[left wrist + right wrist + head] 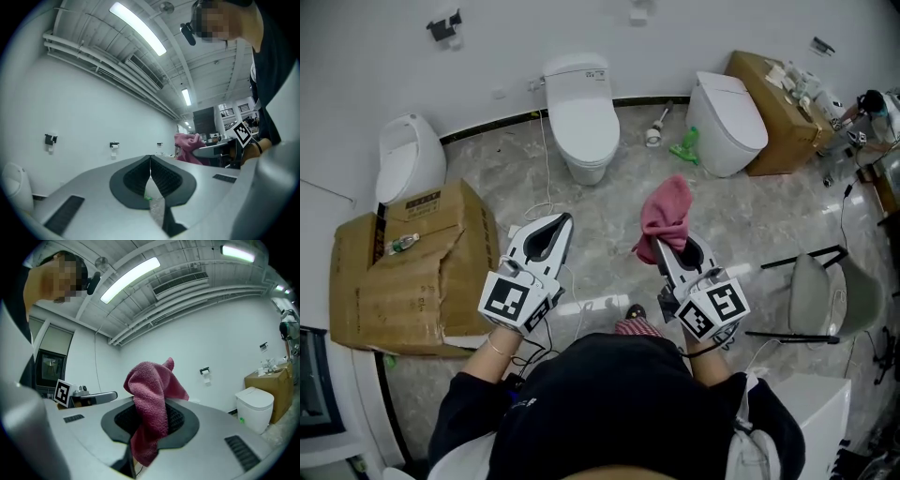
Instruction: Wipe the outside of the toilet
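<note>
a: fixtures?
b: white toilet (581, 117) against the far wall, lid down. second toilet (727, 122) to its right, with a brown box (773, 127) just beside it.
a: grippers?
b: left gripper (564, 221) has its tips together, nothing seen in them. right gripper (662, 246) is clamped on a pink cloth (667, 211), bunched above the jaws. both are well apart from the white toilet.
a: left side?
b: crushed cardboard box (412, 272) on the marble floor (609, 206).
</note>
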The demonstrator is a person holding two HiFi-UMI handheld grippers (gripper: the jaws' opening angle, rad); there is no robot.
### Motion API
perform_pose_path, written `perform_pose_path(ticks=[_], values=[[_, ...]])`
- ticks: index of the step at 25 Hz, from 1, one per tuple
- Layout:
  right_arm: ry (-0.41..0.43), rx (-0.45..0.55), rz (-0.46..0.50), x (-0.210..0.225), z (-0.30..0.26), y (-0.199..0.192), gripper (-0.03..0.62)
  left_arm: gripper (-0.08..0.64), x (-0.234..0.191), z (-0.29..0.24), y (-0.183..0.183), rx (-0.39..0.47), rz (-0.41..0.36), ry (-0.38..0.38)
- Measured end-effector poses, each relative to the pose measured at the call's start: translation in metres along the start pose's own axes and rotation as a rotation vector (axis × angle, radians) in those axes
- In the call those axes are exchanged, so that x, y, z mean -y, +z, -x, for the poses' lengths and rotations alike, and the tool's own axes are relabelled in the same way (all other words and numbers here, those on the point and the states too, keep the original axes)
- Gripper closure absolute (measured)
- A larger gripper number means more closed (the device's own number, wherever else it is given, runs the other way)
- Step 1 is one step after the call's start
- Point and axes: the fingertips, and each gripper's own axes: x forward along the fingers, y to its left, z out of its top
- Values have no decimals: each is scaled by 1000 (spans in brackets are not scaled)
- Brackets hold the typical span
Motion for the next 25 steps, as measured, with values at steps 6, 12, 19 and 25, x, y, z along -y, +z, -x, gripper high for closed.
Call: perform_pose_path(ticks=[6, 12, 19, 25], values=[[12, 19, -14, 29, -18, 11, 502, 549, -10, -27, 2, -9, -12, 8], [65, 33, -20, 58, -55, 20, 502, 549, -43, -56, 19, 46, -26, 62], [105, 21, -13, 102, -85, 29, 502, 549, -56, -104, 11, 13, -14, 89], [128, 29, -50, 140, -104, 29, 502, 549, -66, -139, 5, -1, -23, 121]])
